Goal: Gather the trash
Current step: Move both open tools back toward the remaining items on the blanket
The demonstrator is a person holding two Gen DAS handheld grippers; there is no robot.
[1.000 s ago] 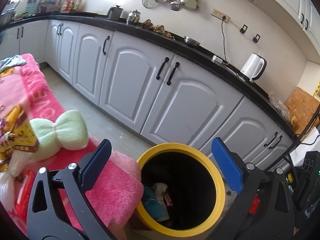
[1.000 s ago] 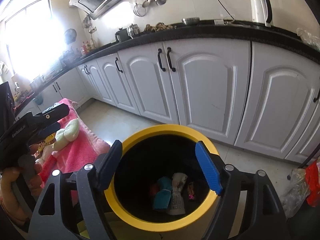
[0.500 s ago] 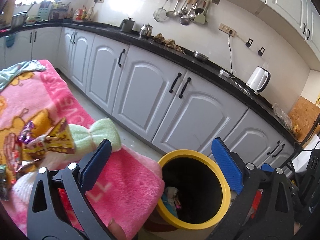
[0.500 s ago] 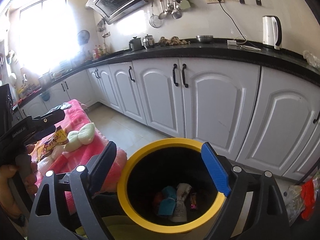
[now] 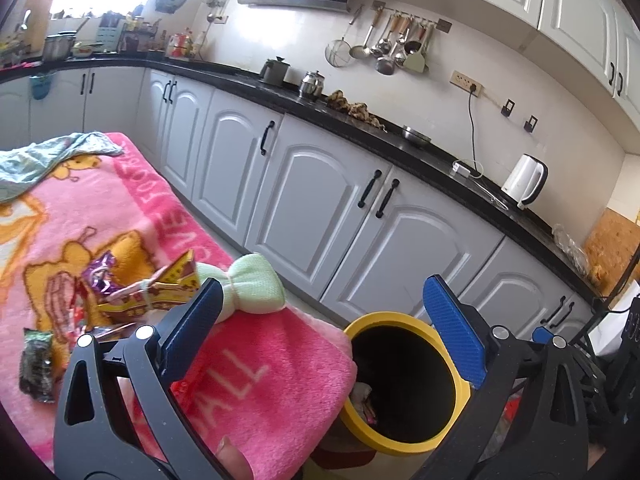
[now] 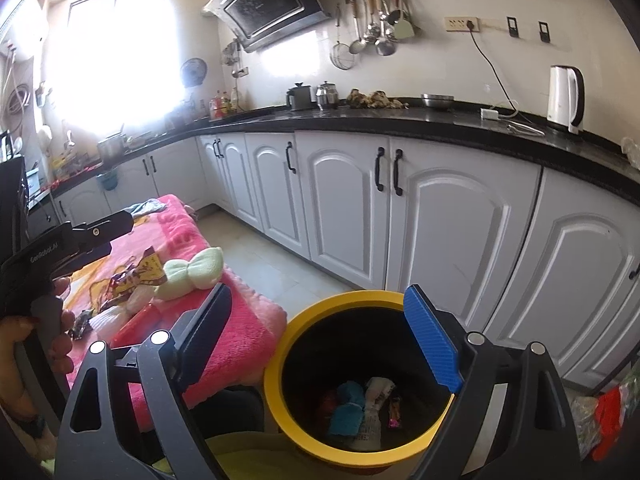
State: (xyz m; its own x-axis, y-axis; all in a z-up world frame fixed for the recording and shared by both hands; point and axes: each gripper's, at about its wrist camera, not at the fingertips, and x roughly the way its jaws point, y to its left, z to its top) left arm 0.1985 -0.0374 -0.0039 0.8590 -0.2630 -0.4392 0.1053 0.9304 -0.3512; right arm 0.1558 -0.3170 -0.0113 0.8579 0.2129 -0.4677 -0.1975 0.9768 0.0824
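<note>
Both grippers empty. Left gripper (image 5: pixel 320 324): jaws spread wide, nothing between them, held above the near right corner of the pink blanket (image 5: pixel 260 380). Right gripper (image 6: pixel 320 336): jaws equally wide, nothing held, poised over the yellow-rimmed bin (image 6: pixel 288 364), which stands just off the blanket's right edge, in front of the white cabinets (image 6: pixel 460 240).

Bin contents, right wrist view: a teal wad, a white printed wrapper, a small dark-pink wrapper. So part of the collecting looks done.

Remaining trash sits near the blanket's right edge, to the left of the left gripper: a yellow-red snack wrapper (image 5: pixel 160 292), a purple foil wrapper (image 5: pixel 100 276) touching it, and a dark green packet (image 5: pixel 36 364) apart from those, nearer the front edge. A pale green bow-shaped cloth (image 5: pixel 252 284) lies against the yellow wrapper; whether it counts as trash I cannot tell.

Judged step: left gripper reaches for the next wrapper.

Notes for doing it well:
- Take the yellow wrapper first; it is nearest and stands up crumpled, offering a ridge to pinch.
- Come down with the fingers either side of that ridge, clear of the bow cloth.
- Stay shallow; the plush pile could get pinched along with the foil.
- Carry it fully over the rim before opening, since the blanket corner overhangs beside the bin.
</note>
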